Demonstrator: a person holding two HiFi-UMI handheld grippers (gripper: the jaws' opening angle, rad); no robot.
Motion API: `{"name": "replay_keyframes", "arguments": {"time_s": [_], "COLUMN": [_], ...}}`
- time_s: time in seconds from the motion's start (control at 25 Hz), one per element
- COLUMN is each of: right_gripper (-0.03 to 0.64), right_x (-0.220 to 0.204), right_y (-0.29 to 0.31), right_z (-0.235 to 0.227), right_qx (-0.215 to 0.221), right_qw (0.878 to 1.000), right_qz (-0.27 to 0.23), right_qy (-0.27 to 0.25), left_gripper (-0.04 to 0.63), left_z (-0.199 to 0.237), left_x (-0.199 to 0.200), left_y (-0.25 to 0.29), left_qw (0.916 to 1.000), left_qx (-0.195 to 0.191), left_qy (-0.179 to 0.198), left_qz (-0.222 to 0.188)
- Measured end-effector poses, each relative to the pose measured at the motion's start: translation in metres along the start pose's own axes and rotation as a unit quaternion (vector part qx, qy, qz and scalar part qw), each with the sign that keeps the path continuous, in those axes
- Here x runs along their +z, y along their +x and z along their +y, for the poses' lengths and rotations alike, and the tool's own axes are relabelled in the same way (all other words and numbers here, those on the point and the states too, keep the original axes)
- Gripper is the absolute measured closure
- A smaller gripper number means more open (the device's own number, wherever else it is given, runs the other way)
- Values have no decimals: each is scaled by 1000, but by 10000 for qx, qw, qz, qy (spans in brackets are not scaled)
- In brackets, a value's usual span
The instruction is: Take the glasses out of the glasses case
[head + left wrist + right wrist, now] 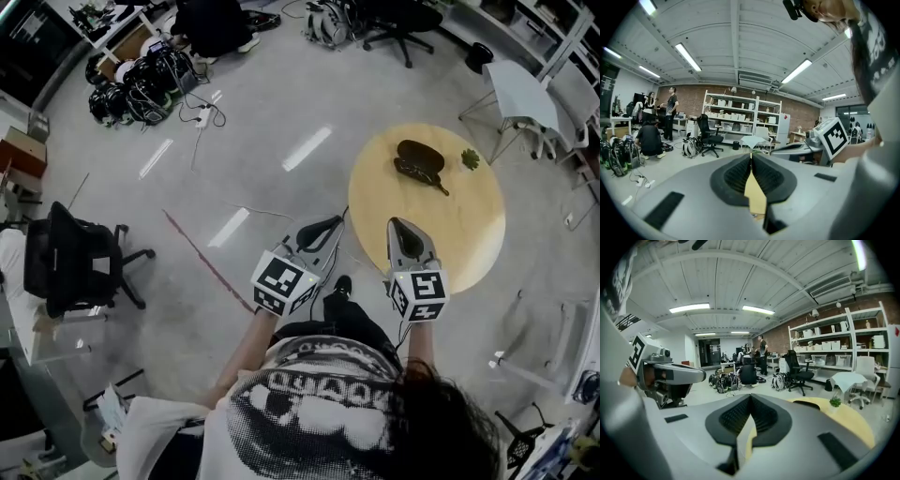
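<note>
Left gripper, right gripper closed — glasses case well apart

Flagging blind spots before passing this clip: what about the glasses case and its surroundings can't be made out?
- glasses case: head view, too small to tell open or closed.
- dark item beside it: head view, too small to confirm as glasses.
- Right gripper view: body of right gripper covers all but a sliver of the case.
- Left gripper view: body of left gripper hides nearly all the table.
</note>
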State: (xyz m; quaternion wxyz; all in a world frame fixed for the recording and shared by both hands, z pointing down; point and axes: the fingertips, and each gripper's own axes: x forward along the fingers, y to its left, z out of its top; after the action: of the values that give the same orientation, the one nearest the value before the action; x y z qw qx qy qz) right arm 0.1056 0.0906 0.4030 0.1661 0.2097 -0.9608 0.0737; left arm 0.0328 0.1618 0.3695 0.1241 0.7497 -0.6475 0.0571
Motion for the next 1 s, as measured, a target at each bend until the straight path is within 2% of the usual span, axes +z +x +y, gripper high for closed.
{"name": "replay_keyframes", "arguments": {"time_s": [0.2,0.44,0.68,1.0], "right_gripper": [623,623,623,623], "right_x": [7,5,9,4], "right_y": [33,50,61,58], "right_z": [-24,-48,-52,-74], "right_qx": [70,193,203,119], "right_qw": [10000,9998,9997,9995], "right_qz": [26,43,40,12], "right_qy": [46,86,147,306], "left_gripper": [577,577,577,577], "left_z": [22,25,35,22], "left_x": [5,9,10,17], "left_y": [33,61,69,84], "left_qw": [10000,9999,9998,9994], "left_qx": [49,103,97,-5], "left_qy": [11,62,33,220], "left_qz": [66,94,196,276]}}
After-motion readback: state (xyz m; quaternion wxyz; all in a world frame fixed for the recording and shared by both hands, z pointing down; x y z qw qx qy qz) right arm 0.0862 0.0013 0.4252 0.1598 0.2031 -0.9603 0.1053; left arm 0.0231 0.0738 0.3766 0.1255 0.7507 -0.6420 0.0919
